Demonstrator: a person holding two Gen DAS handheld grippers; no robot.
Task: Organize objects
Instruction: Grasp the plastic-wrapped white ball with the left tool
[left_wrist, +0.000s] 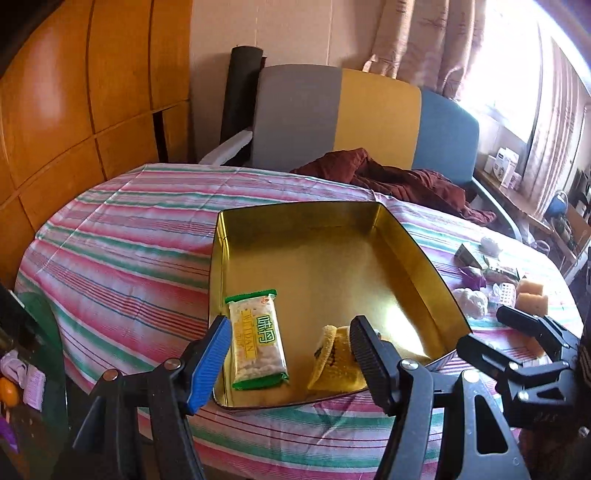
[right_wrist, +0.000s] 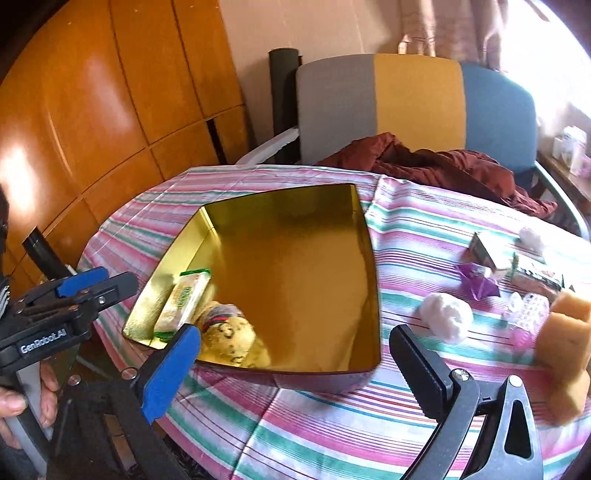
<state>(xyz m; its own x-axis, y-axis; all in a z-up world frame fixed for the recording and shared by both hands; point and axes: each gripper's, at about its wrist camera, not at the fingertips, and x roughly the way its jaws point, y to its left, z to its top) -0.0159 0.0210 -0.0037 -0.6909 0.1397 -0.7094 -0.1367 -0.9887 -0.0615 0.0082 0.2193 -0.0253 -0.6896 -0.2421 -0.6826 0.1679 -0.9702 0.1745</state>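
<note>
right claw (right_wrist: 295, 354) wide open, angled down over tin (right_wrist: 369, 295)

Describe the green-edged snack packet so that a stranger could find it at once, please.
Start at the gold tin tray on the striped tablecloth. In the tray's near left corner lies the snack packet, flat, beside a yellow patterned cloth item. Only the packet is clear plastic with green ends and a yellow printed label.

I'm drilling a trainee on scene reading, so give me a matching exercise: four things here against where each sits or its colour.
1 snack bar
2 sponge
3 red cloth
4 cotton ball

A on the chair
B in the gold tin
C white, on the tablecloth right of the tin
D tan, at the table's right edge

Pairs: 1-B, 2-D, 3-A, 4-C
</note>
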